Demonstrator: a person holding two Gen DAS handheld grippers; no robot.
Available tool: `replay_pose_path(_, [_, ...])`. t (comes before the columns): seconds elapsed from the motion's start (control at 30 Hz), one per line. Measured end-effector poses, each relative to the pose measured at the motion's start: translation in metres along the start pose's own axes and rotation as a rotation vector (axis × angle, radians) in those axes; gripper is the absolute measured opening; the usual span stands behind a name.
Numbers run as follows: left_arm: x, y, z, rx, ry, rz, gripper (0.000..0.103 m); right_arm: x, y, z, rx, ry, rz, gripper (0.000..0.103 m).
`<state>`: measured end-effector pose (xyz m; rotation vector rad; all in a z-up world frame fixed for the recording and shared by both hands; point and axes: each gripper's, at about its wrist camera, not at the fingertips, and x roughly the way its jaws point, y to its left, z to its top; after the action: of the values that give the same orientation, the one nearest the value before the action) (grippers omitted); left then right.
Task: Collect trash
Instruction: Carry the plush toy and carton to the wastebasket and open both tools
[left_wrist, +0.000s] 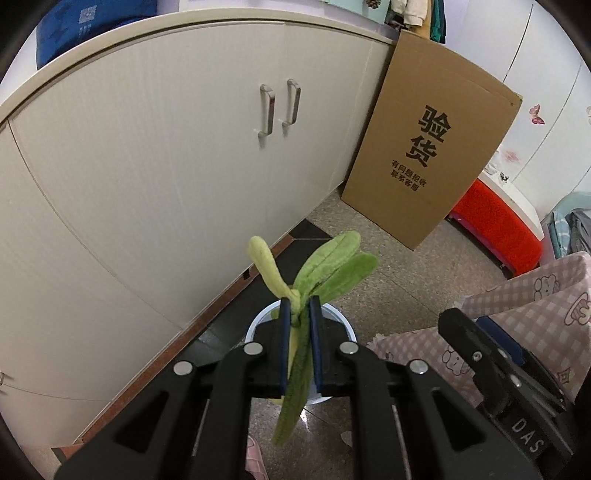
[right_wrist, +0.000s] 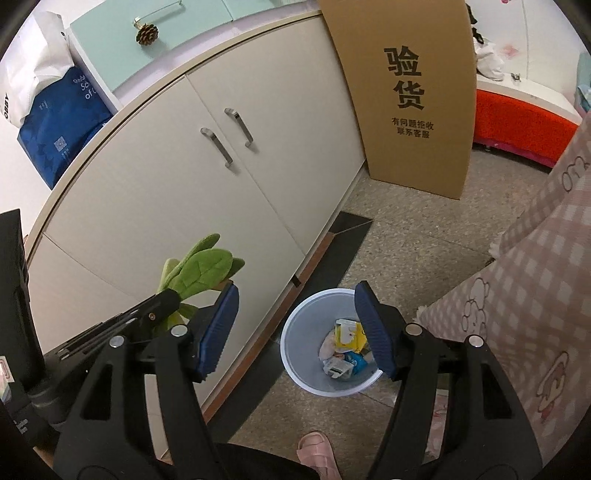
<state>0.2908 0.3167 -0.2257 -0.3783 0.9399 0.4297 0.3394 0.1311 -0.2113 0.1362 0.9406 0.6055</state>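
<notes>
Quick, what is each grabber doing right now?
Left gripper: shut on the green plush leaves.
Right gripper: open, holding nothing, above the white bin.

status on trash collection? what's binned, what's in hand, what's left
Done: the bin on the floor already holds several wrappers. In hand: the left hand-held gripper is shut on a green plush leaf toy, held above the bin. The right hand-held gripper is open and holds nothing. Left: release the toy into the bin. No other loose trash shows on the visible floor.
</notes>
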Motion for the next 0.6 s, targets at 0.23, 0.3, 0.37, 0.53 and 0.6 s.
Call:
replay_pose_path(0.23, [-0.003, -0.01, 0.001, 0.014, -0.006, 0.002, 0.01, -0.019, -0.008, 0.001, 0.021, -0.063, -0.037, 0.067])
replay_pose_path(0.3, [-0.003, -0.014, 0.002, 0.018, -0.006, 0.003, 0.01, -0.024, -0.011, 0.002, 0.026, -0.084, -0.05, 0.068])
replay_pose_path(0.37, [-0.002, -0.017, 0.003, 0.023, -0.003, 0.002, 0.01, -0.027, -0.013, 0.003, 0.031, -0.098, -0.054, 0.068])
replay_pose_path(0.53, [0.006, -0.026, 0.006, 0.033, 0.007, 0.007, 0.013, -0.032, -0.017, 0.004, 0.036, -0.128, -0.06, 0.069])
replay_pose_path(0.6, [0.01, -0.028, 0.007, 0.034, 0.016, 0.005, 0.013, -0.032, -0.018, 0.004, 0.041, -0.133, -0.058, 0.069])
